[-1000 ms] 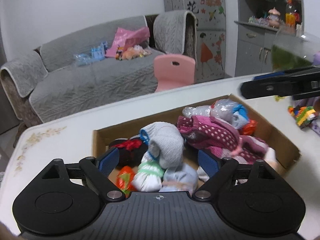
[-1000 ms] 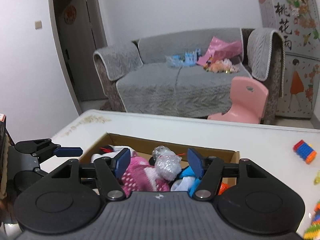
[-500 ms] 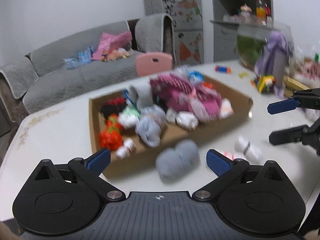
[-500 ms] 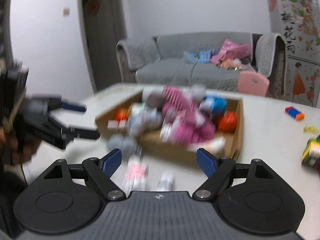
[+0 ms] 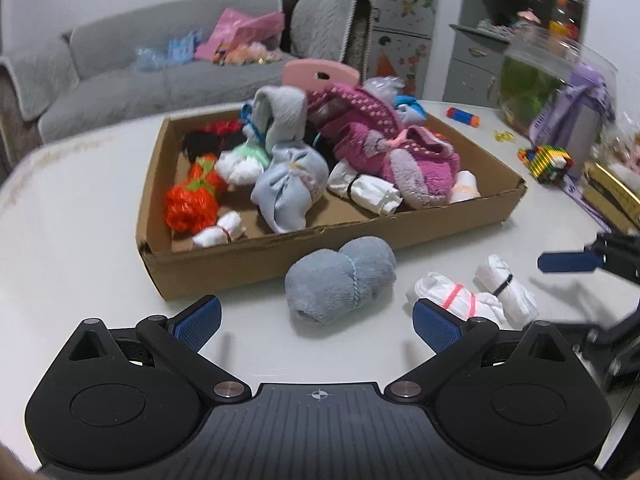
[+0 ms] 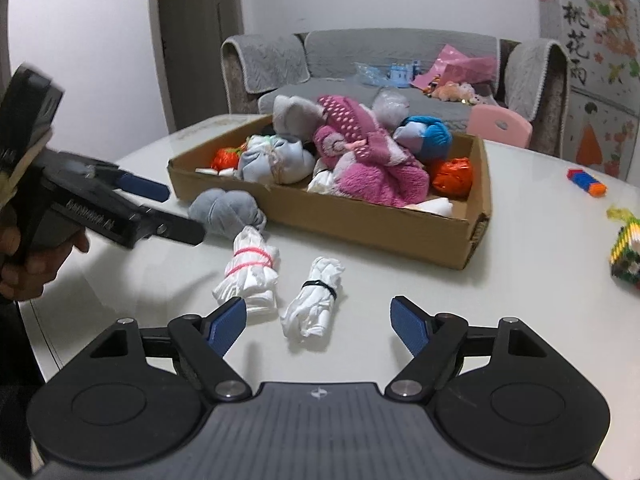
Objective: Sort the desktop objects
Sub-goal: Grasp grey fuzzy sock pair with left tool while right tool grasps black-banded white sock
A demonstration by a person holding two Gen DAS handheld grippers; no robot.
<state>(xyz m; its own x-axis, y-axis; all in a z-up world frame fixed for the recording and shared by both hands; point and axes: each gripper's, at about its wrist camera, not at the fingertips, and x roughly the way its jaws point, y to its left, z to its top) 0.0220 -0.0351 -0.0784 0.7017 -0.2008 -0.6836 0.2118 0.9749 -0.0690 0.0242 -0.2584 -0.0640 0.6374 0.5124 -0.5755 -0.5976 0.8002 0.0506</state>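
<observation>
A cardboard box (image 5: 420,226) (image 6: 384,226) full of rolled socks stands on the white table. In front of it lie a grey sock ball (image 5: 340,280) (image 6: 224,210), a white roll tied with a pink band (image 5: 456,300) (image 6: 250,274) and a white roll tied with a black band (image 5: 506,286) (image 6: 314,300). My left gripper (image 5: 316,322) is open and empty, just short of the grey ball. My right gripper (image 6: 318,326) is open and empty, just short of the black-banded roll. Each gripper also shows in the other view, the right (image 5: 592,264) and the left (image 6: 160,208).
A colourful block toy (image 5: 548,162) (image 6: 626,256), an orange-blue toy (image 5: 462,116) (image 6: 586,182), a purple bottle (image 5: 568,120) and a clear jar (image 5: 536,80) stand at the table's right. A grey sofa (image 6: 400,60) and pink chair (image 6: 500,124) are behind.
Both grippers have pulled back from over the box toward the table's near side. The three loose sock rolls in front of the box have come into view.
</observation>
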